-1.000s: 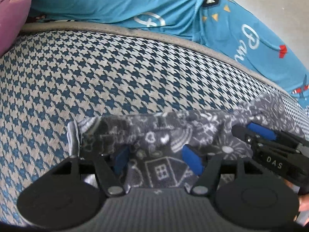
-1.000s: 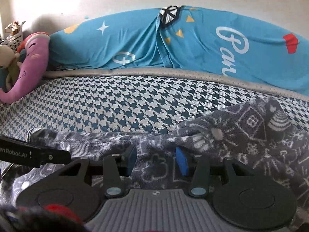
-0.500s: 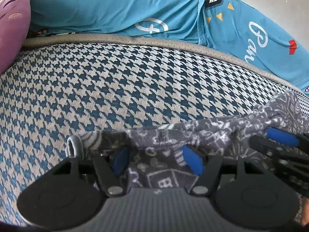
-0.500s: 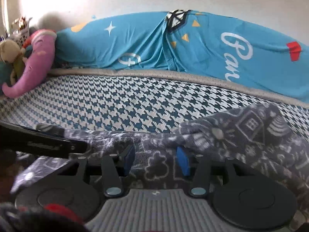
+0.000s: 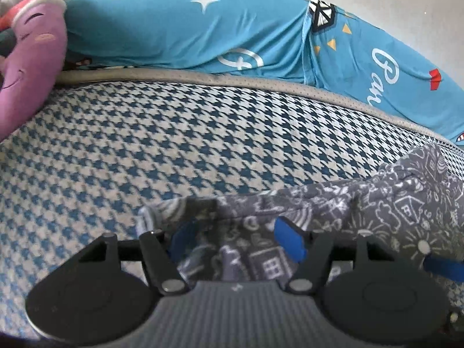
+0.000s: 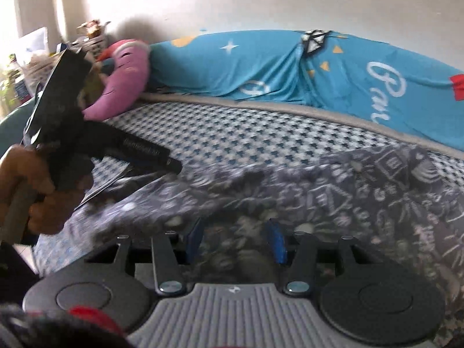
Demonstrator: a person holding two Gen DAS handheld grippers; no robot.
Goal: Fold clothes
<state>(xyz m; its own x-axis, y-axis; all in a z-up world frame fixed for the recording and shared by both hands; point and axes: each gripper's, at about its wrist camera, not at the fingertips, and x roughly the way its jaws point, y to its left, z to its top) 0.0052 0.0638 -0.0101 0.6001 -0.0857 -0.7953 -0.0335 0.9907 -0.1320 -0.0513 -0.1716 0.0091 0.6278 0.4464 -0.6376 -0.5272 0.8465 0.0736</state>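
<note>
The grey garment (image 5: 362, 214) is spread over the checked mattress (image 5: 174, 145). Its edge is bunched between the part-spread fingers of the left gripper (image 5: 236, 240); the right gripper (image 6: 236, 240) seems likewise clamped on cloth, though blurred.

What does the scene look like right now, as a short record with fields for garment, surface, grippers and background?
garment: grey patterned cloth, bunched, one edge lifted
surface: houndstooth mattress
left hand-held gripper: cloth between its fingers
right hand-held gripper: cloth between its fingers
background: blue bedding along the wall, pink plush at the left
hand: holds the left tool
</note>
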